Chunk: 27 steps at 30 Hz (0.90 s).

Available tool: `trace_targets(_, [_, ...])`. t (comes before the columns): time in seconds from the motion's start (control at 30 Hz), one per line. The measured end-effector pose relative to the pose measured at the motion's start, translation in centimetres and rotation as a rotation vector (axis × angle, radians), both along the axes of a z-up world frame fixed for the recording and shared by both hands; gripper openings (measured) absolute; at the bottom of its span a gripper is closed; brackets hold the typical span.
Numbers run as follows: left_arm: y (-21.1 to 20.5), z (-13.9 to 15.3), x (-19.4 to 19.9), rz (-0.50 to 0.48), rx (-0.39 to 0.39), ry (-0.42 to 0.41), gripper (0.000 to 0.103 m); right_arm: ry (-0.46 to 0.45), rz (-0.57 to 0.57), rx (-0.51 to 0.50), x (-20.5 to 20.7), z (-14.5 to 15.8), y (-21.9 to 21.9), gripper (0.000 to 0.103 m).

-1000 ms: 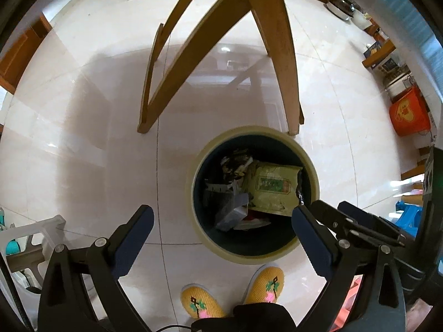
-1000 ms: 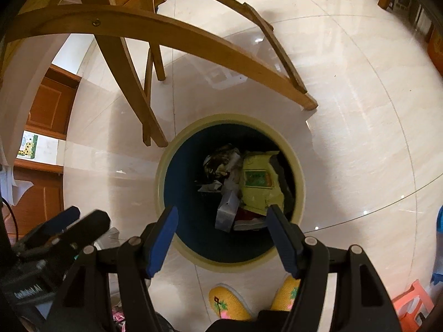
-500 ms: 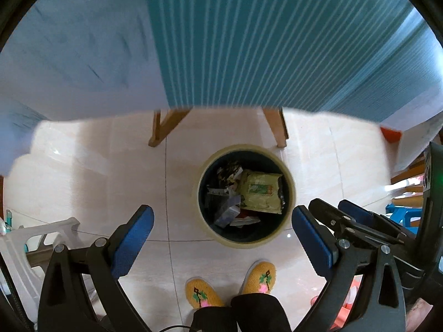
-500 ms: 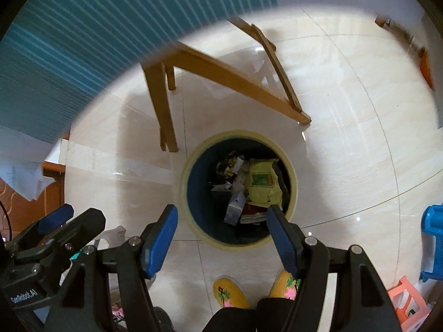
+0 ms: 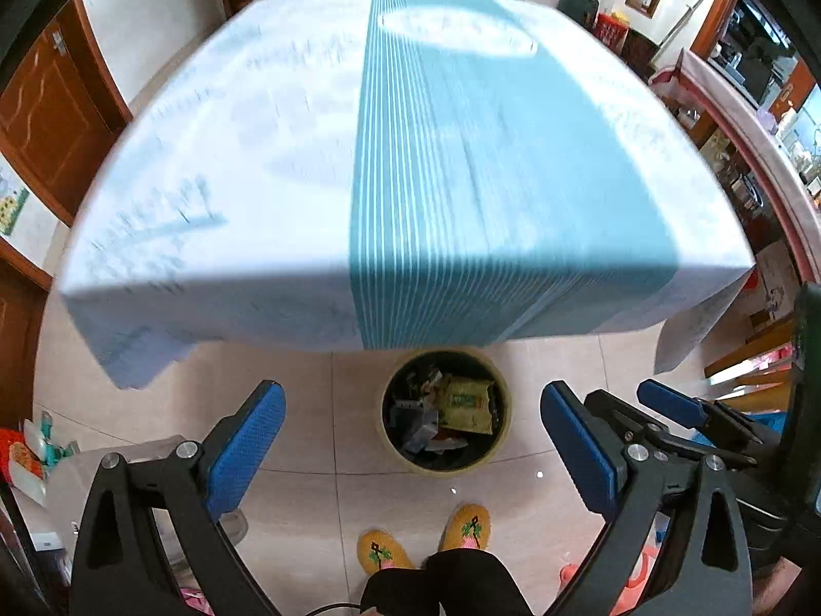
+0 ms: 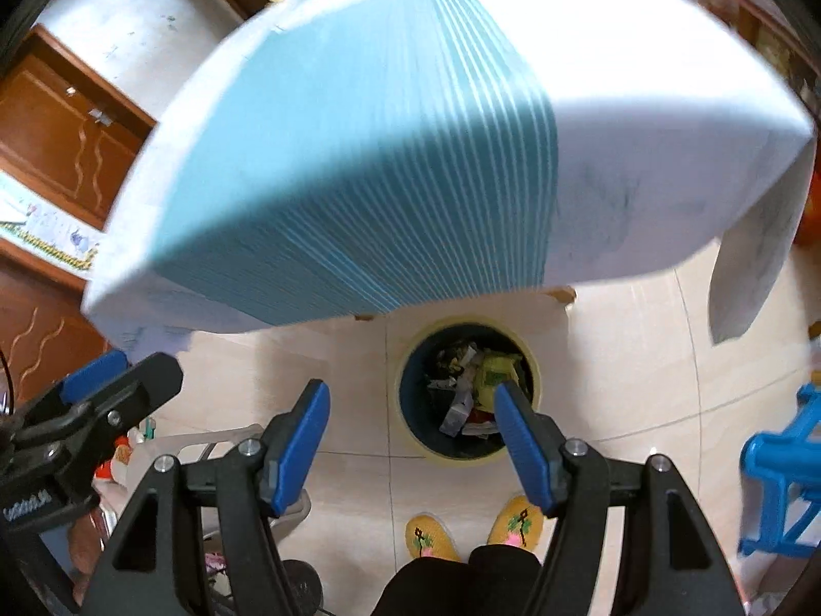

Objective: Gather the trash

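Both the left tongs [image 5: 413, 454] and right tongs [image 6: 410, 449] stand apart and empty above the round yellow-rimmed trash bin [image 5: 500, 454]. Judging by this, a drop is done; next comes finding more litter on the blue-and-white-clothed desk [image 5: 287, 154].

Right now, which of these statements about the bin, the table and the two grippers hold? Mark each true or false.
1. The bin stands on the floor and has wrappers in it. True.
2. The left gripper is clamped on a piece of trash. False: its jaws are open with nothing between them.
3. The right gripper is open and empty. True.
4. The tablecloth is plain red. False: it is white with a blue striped band.
5. The bin lies tipped on its side. False: it stands upright, its mouth facing up.
6. Yellow slippers show near the bin. True.
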<state>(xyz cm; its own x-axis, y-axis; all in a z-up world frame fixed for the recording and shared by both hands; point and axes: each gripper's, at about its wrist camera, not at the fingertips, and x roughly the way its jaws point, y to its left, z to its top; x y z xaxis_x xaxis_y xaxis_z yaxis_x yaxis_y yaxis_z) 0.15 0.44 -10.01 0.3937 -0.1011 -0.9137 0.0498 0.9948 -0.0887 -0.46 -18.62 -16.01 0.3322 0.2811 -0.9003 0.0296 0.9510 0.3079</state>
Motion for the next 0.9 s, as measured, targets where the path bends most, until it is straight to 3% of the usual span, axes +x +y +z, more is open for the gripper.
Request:
trace_targets(0.37, [-0.1, 11.1, -0.6, 0.067, 0.045, -0.127, 0.099, -0.097, 0.077, -0.041, 0.6, 12.4, 0.7, 0.067])
trace_targets(0.57, [-0.4, 14.6, -1.1, 0.098, 0.048, -0.184, 0.099, -0.177, 0.095, -0.062, 0.5, 17.5, 0.7, 0.067])
trace_targets(0.9, [-1.5, 16.5, -0.8, 0.115, 0.063, -0.214, 0.099, -0.200, 0.098, -0.068, 0.8, 19.7, -0.3, 0.067])
